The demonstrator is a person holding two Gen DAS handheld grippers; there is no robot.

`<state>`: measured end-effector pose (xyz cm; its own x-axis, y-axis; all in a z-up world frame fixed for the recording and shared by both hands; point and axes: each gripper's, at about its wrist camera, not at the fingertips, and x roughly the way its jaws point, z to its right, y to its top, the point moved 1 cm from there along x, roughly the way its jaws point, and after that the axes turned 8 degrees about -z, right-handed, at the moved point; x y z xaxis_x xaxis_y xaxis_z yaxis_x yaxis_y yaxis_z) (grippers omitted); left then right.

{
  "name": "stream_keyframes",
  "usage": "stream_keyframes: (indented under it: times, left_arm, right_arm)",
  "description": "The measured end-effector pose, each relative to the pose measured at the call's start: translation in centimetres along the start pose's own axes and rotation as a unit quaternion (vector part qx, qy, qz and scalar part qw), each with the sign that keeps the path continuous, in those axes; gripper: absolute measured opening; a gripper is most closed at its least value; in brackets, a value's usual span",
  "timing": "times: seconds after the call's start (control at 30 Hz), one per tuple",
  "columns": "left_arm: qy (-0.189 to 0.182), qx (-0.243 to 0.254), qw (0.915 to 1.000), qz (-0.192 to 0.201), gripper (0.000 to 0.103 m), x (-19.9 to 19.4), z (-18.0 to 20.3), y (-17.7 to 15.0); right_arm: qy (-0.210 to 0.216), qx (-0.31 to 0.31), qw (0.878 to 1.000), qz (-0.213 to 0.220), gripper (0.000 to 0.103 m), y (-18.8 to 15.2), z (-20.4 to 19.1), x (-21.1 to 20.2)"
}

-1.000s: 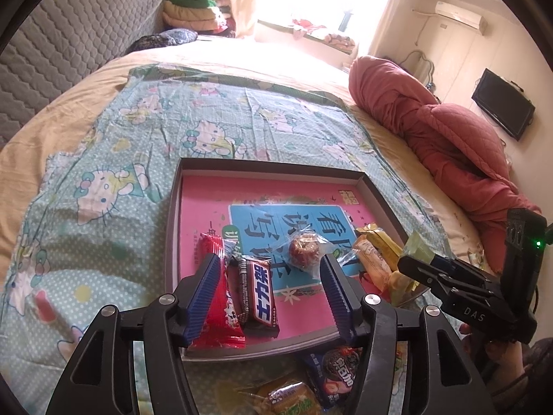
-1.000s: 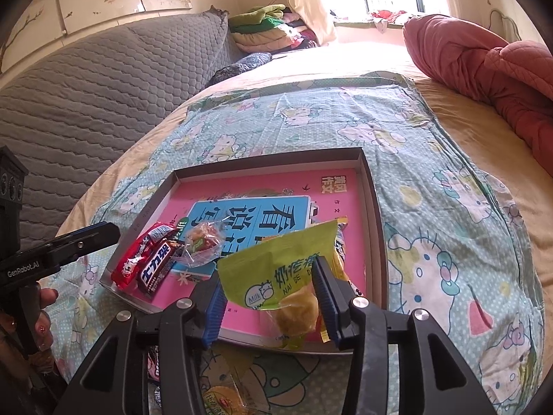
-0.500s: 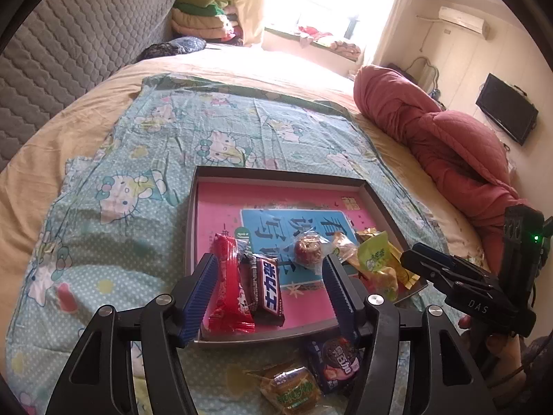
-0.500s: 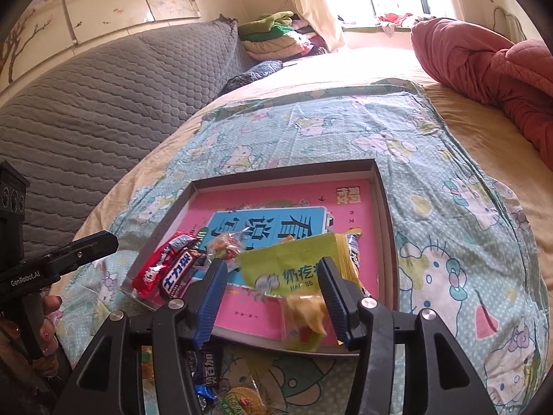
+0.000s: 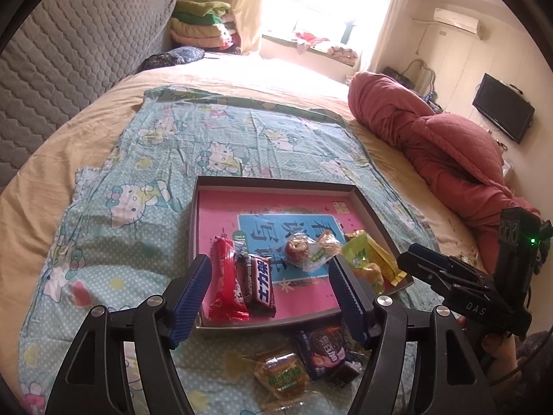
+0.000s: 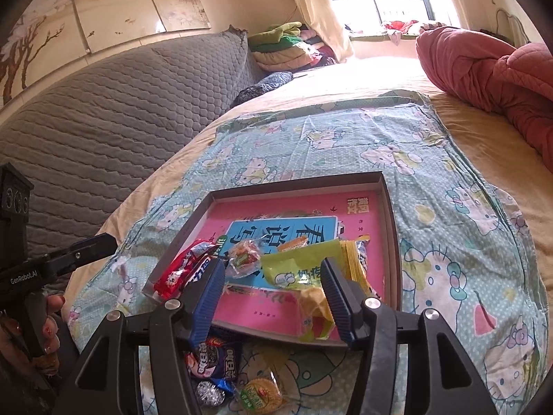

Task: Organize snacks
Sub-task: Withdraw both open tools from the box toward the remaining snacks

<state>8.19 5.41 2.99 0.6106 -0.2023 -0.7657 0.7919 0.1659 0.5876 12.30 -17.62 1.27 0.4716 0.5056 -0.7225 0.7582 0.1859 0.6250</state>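
A grey-rimmed tray [image 5: 276, 183] with a pink printed floor lies on the bed. In it are a red packet [image 5: 226, 278], a dark chocolate bar [image 5: 261, 285], a clear-wrapped round sweet [image 5: 297, 250] and a green packet [image 5: 361, 254]. A blue cookie packet [image 5: 323, 351] and a wrapped pastry [image 5: 281, 375] lie on the sheet in front of the tray. My left gripper [image 5: 269, 263] hovers over the tray's near edge, its jaws opening and empty. My right gripper [image 6: 273, 264] hangs above the green packet [image 6: 297, 268], its jaws opening, pads clear of it.
A cartoon-cat sheet [image 5: 138, 207] covers the bed under the tray. A rolled red quilt [image 5: 432, 131] lies along the right side. A grey quilted headboard [image 6: 103, 121] stands at the left and folded blankets [image 5: 202, 24] are stacked at the far end.
Both grippers have drawn back and up from the tray with their jaws wider. The green packet, earlier between the right fingers, now lies in the tray.
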Motion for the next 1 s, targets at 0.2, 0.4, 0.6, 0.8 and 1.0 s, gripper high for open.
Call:
stream_keyframes:
  times: [0.2,0.4,0.6,0.8,1.0]
  left_arm:
    - [0.003,0.004,0.9999,-0.01,0.073,-0.4,0.3,-0.9]
    - [0.006,0.003,0.9998,-0.018,0.073,-0.8,0.2,-1.5]
    - [0.012,0.003,0.9994,-0.032,0.073,-0.9,0.1,-2.3]
    - [0.011,0.004,0.9985,-0.053,0.073,-0.8,0.1,-3.6]
    - [0.006,-0.006,0.9973,-0.072,0.073,-0.4,0.0,-4.7]
  right_arm:
    - [-0.009,-0.037,0.999,0.002,0.059,-1.2,-1.9,-1.3]
    - [-0.013,-0.061,0.998,0.0,0.059,-2.0,-3.2,-2.0]
    - [-0.01,-0.065,0.998,-0.006,0.059,-2.8,-3.9,-2.5]
    - [-0.014,-0.078,0.997,-0.015,0.06,-3.8,-4.9,-2.8]
    - [-0.019,-0.097,0.995,-0.03,0.06,-5.0,-6.0,-2.9]
